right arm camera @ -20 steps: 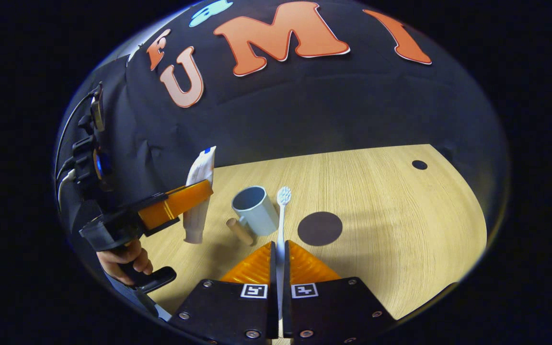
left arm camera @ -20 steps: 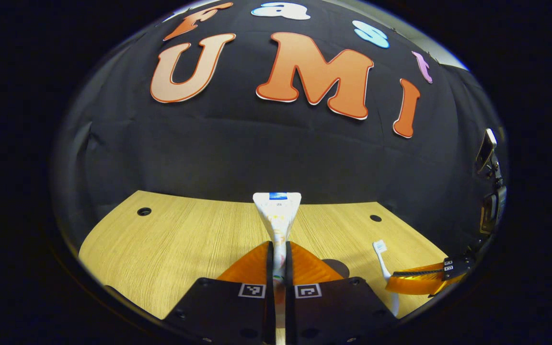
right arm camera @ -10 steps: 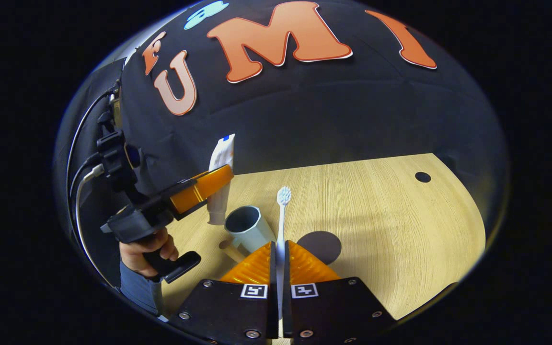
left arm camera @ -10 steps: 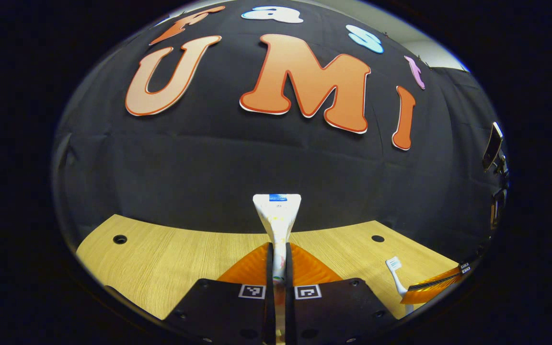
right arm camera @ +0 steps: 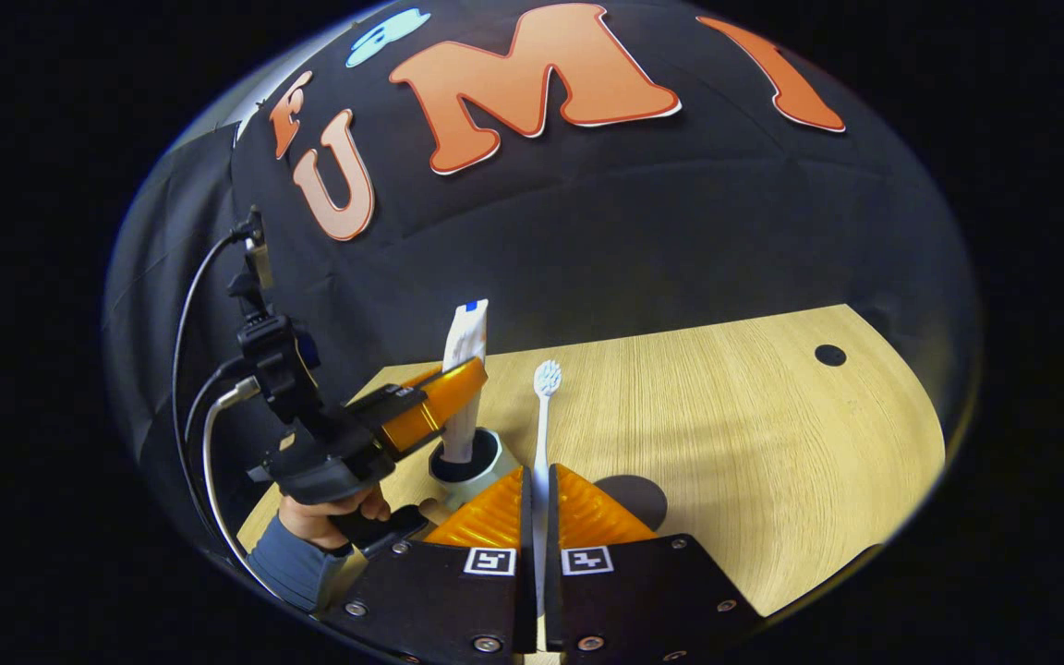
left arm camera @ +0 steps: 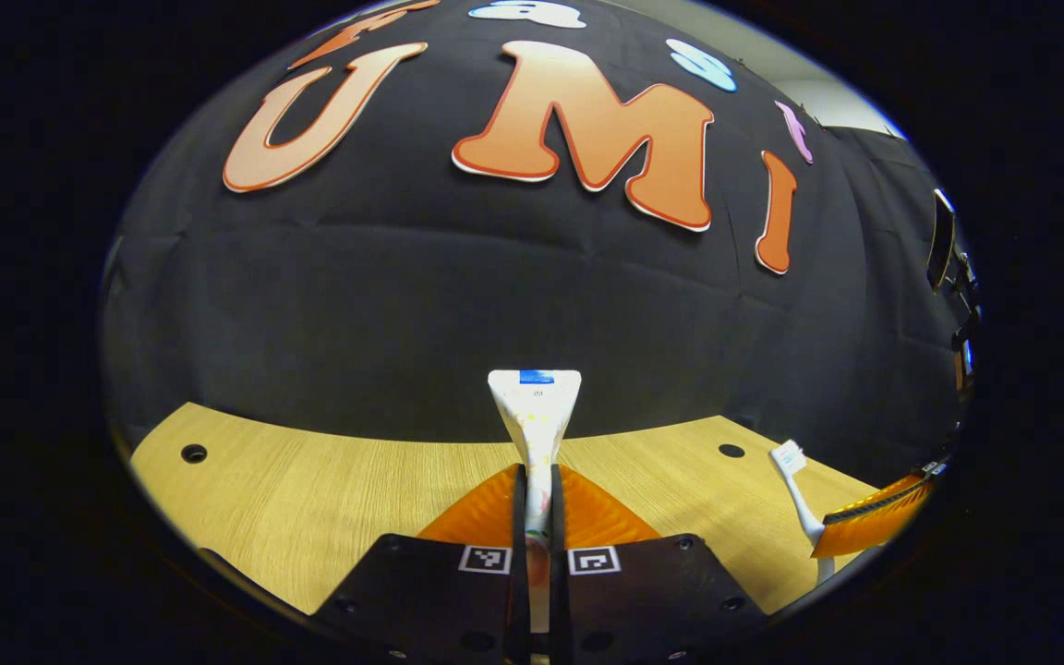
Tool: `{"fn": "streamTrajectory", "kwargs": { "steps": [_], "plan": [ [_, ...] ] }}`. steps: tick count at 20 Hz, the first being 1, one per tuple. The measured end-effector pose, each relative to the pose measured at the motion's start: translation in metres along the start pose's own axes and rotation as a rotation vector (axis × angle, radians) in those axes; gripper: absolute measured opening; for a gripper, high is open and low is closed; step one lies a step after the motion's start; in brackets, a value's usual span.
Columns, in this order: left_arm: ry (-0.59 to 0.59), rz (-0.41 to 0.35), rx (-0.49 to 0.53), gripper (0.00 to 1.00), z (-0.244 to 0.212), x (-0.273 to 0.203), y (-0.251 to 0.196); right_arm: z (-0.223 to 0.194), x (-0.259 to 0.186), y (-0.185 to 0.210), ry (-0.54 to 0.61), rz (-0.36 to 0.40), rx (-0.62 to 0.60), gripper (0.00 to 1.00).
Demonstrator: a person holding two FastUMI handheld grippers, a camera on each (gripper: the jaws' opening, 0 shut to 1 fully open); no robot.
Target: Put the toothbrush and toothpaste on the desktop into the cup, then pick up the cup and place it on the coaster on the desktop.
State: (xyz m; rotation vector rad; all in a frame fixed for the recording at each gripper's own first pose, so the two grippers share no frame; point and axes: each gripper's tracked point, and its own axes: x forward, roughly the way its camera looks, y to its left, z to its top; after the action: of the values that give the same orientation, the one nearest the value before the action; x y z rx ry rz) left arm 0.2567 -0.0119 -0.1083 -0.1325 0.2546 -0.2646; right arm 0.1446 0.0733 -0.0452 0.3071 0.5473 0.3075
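Each gripper is built with a black, wedge-shaped body; the left gripper (left arm camera: 537, 480) and the right gripper (right arm camera: 539, 480) are each marked with two small square black-and-white tags just behind the ribbed fingers (right arm camera: 495, 513). Round screws are set along the rear edge of the right body. In the right gripper view, black cables (right arm camera: 190, 314) are looped above the left gripper's black housing, and a blue-grey sleeve (right arm camera: 287, 568) is worn below the hand (right arm camera: 329, 517).

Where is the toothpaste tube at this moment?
In the right gripper view, the white toothpaste tube stands upright in the left tongs, its lower end in the mouth of the pale blue cup, left of the white toothbrush.
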Motion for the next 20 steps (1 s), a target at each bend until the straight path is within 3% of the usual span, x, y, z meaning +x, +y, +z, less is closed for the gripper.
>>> {"fn": "streamTrajectory", "kwargs": {
  "steps": [4,8,10,12,14,15,17,20],
  "plan": [
    [0.040,-0.026,-0.037,0.10,-0.017,-0.005,-0.008,0.008,0.008,0.003,-0.037,0.014,0.015,0.04],
    [0.063,-0.055,0.013,0.18,-0.023,-0.023,-0.015,0.021,0.012,0.011,-0.096,0.028,0.006,0.04],
    [0.097,-0.049,0.045,0.36,-0.028,-0.038,-0.014,0.026,0.015,0.015,-0.113,0.030,-0.001,0.04],
    [0.052,-0.036,0.060,0.60,-0.019,-0.051,-0.008,0.029,0.019,0.021,-0.130,0.035,-0.026,0.04],
    [0.024,-0.040,0.047,0.70,-0.010,-0.071,-0.007,0.035,0.025,0.029,-0.154,0.048,-0.037,0.04],
    [0.014,-0.036,0.049,0.83,-0.007,-0.080,-0.005,0.038,0.028,0.036,-0.163,0.065,-0.032,0.04],
    [-0.010,-0.014,0.054,0.94,0.001,-0.098,0.005,0.046,0.034,0.048,-0.197,0.090,-0.042,0.04],
    [-0.049,0.013,0.057,0.94,0.011,-0.124,0.018,0.066,0.040,0.058,-0.271,0.104,-0.066,0.04]
  ]
}}
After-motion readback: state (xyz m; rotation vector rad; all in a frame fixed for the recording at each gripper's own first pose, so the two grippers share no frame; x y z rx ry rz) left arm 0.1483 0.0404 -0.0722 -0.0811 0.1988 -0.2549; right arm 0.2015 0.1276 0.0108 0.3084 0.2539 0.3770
